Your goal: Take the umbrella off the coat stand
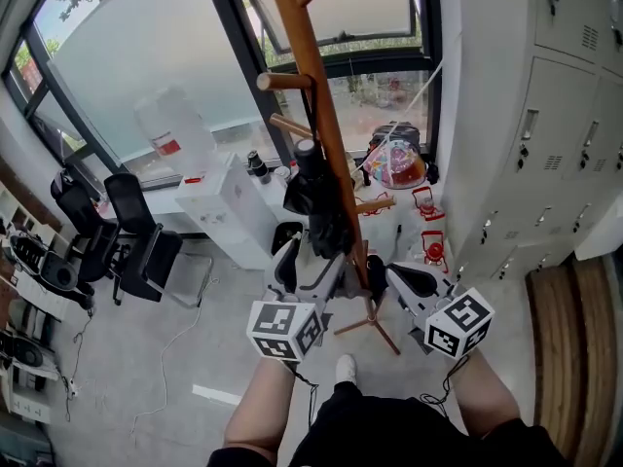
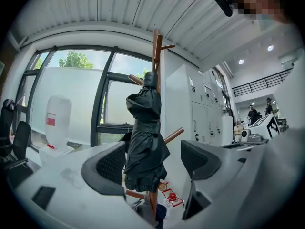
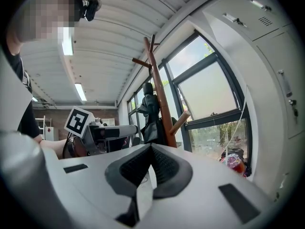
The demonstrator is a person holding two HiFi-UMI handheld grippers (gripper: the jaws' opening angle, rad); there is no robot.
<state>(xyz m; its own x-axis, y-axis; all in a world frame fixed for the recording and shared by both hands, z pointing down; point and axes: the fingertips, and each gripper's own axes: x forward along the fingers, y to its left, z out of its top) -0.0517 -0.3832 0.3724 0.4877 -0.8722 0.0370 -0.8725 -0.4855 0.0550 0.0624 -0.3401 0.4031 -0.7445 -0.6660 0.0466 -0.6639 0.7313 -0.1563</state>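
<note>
1. Closest in, the left gripper [image 2: 152,163] has its dark ribbed fingers [image 2: 112,166] spread wide, clamping nothing.
2. Beside it, the right gripper [image 3: 150,161] has its fingers [image 3: 136,166] pressed together, with nothing between them. From the head view it sits just right of the left gripper [image 1: 310,263], low by the stand's post.
3. Just beyond the left fingertips hangs the black folded fabric umbrella [image 2: 143,142]. It fills most of the gap between them, its fabric nearer the left finger than the right one. Whether it touches that pad cannot be told.
4. Seen from above, the umbrella [image 1: 316,202] hangs upright against the post, its lower end between the left fingers. Past the right fingertips it shows higher up and further off [image 3: 150,111].
5. Behind the umbrella rises the brown wooden coat stand [image 1: 311,56], its pegs angling out on both sides [image 2: 157,46].
6. Right of the right fingers, well apart, stand the pale grey metal lockers [image 1: 555,115].
7. Far beyond the left fingers, a translucent plastic jug with a red label [image 1: 175,129] sits by the large dark-framed window [image 1: 224,37].
</note>
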